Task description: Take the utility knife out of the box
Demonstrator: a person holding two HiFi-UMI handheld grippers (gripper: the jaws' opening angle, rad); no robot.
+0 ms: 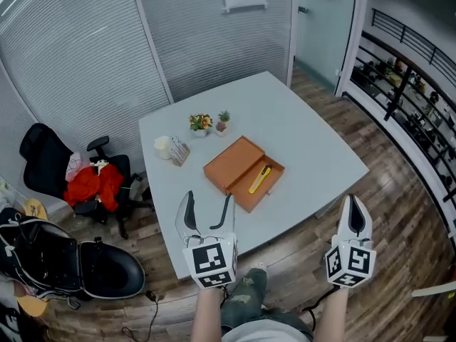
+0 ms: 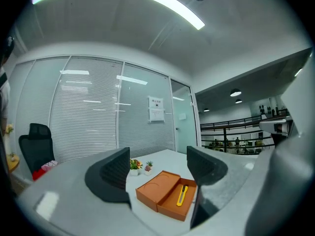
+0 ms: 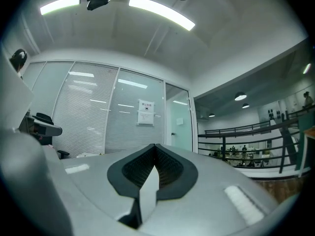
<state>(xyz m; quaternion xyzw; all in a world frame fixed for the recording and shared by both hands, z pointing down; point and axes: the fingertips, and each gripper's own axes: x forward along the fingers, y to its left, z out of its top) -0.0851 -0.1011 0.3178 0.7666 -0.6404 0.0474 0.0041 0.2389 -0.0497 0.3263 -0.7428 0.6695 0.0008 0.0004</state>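
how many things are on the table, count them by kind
orange box: 1
yellow utility knife, lying in the box: 1
small potted plants: 2
small pale items left of the plants, too small to identify: 2
total: 6

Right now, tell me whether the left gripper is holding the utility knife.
No, the left gripper has its jaws apart and empty, while the utility knife lies in the orange box.
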